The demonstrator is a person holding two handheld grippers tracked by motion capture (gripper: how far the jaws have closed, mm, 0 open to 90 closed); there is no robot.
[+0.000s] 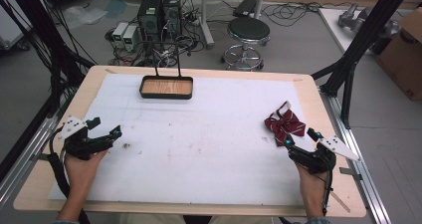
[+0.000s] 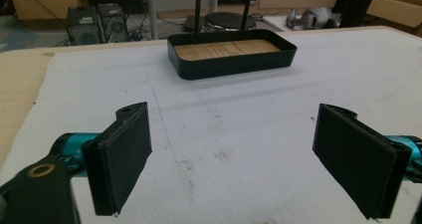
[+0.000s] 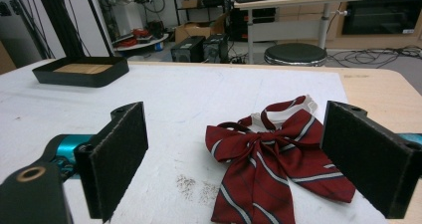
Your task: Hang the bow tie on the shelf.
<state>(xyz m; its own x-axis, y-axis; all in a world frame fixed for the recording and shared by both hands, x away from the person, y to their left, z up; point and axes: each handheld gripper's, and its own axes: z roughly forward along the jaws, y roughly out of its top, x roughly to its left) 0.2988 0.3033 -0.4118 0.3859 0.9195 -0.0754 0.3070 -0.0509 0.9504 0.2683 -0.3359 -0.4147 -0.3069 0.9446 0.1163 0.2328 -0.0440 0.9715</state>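
Note:
A dark red bow tie with pale stripes (image 1: 284, 123) lies on the white mat at the right; it looks large in the right gripper view (image 3: 268, 157). Just short of it my right gripper (image 1: 300, 137) (image 3: 239, 159) stands open, the tie lying between and ahead of its jaws, untouched. At the table's left side my left gripper (image 1: 104, 126) (image 2: 249, 154) is open over bare, stained mat with nothing between its jaws. A black tray with a wooden floor (image 1: 166, 95) (image 2: 229, 67) (image 3: 74, 74) sits at the far middle of the mat, with nothing in it.
The white mat (image 1: 199, 149) covers most of the wooden table (image 1: 318, 109) and carries brown stains near the middle. Black frame posts (image 1: 358, 40) rise off the table's right side. A stool (image 1: 248, 32) and computer boxes (image 1: 159, 12) stand on the floor behind.

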